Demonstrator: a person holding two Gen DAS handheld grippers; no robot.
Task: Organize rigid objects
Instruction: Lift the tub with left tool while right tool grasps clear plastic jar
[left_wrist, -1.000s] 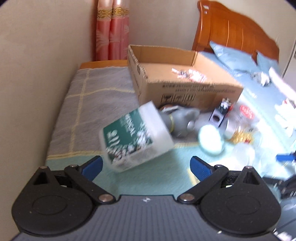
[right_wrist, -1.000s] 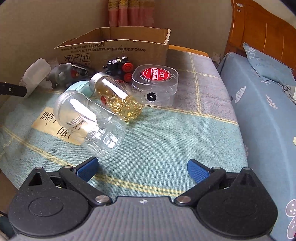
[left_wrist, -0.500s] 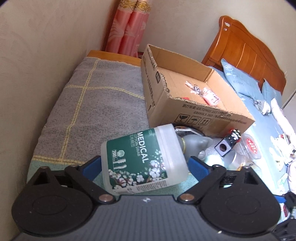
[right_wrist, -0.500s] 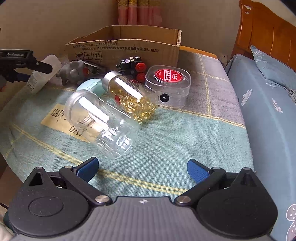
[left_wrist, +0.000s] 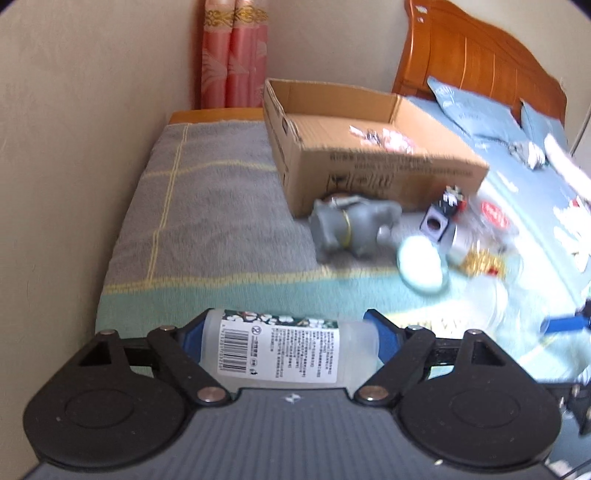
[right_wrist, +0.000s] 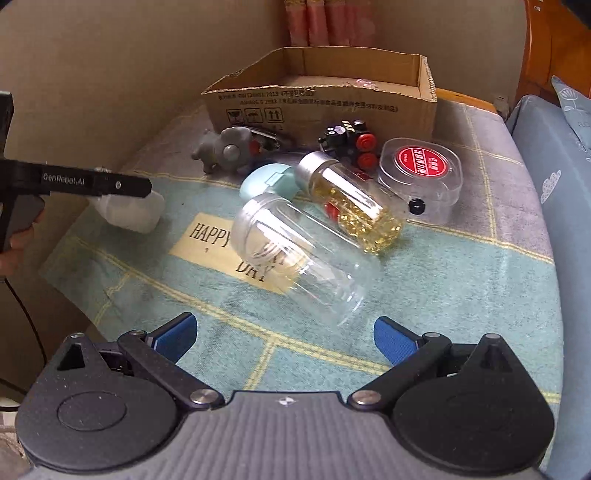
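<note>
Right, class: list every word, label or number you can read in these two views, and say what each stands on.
"GenRobot.AI": arm of the left claw.
"HAPPY" and "DAY": yellow patch on the cloth.
Barcode and fine print on the swab bottle: too small to read.
Print and handling symbols on the cardboard box: too blurred.
Red label on the round case: unreadable.

Beige walls (left_wrist: 92, 110), pink curtain (left_wrist: 232, 55) in the corner, carved wooden headboard (left_wrist: 480, 59) beside it.
</note>
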